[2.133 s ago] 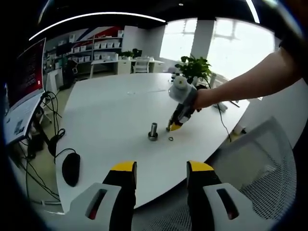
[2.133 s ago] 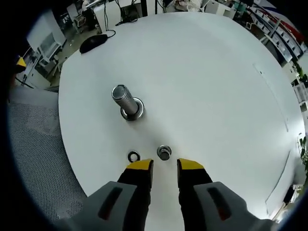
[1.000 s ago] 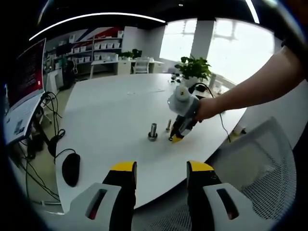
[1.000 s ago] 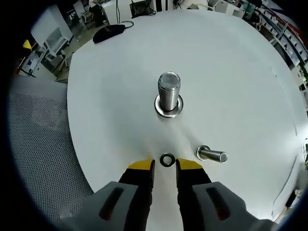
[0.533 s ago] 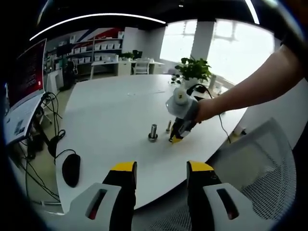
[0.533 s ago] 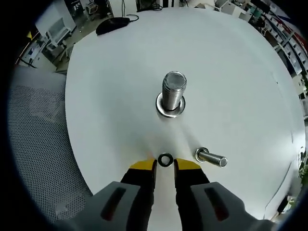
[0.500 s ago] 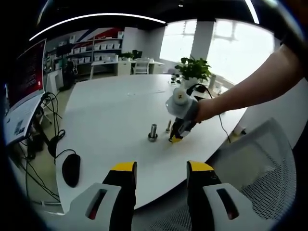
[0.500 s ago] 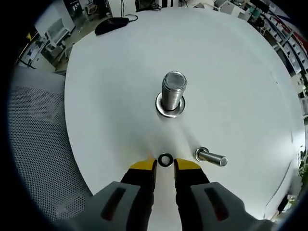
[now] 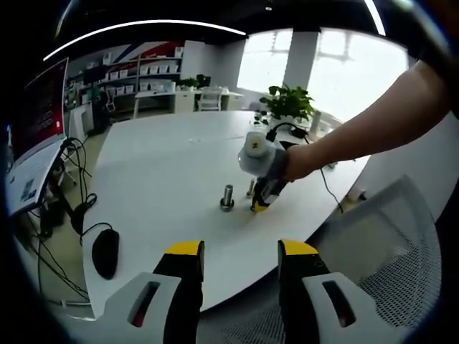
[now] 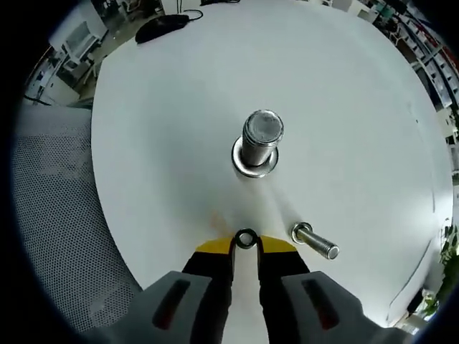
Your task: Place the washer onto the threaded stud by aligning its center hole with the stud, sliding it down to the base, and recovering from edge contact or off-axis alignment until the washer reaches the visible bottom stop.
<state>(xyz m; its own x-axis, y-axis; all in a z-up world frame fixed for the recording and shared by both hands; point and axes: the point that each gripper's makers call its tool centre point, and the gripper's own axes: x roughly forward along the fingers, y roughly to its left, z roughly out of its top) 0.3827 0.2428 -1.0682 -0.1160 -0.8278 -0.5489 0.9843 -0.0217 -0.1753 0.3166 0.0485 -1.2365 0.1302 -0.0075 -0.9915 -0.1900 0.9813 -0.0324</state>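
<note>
Your right gripper (image 10: 245, 247) closed in around the washer (image 10: 245, 239), probably pinched, short of the stud (image 10: 259, 143); left gripper (image 9: 234, 258) hangs open off-table.

Shiny metal stud (image 10: 259, 147), dark washer (image 10: 246, 239), matt white table (image 10: 344, 115).
</note>
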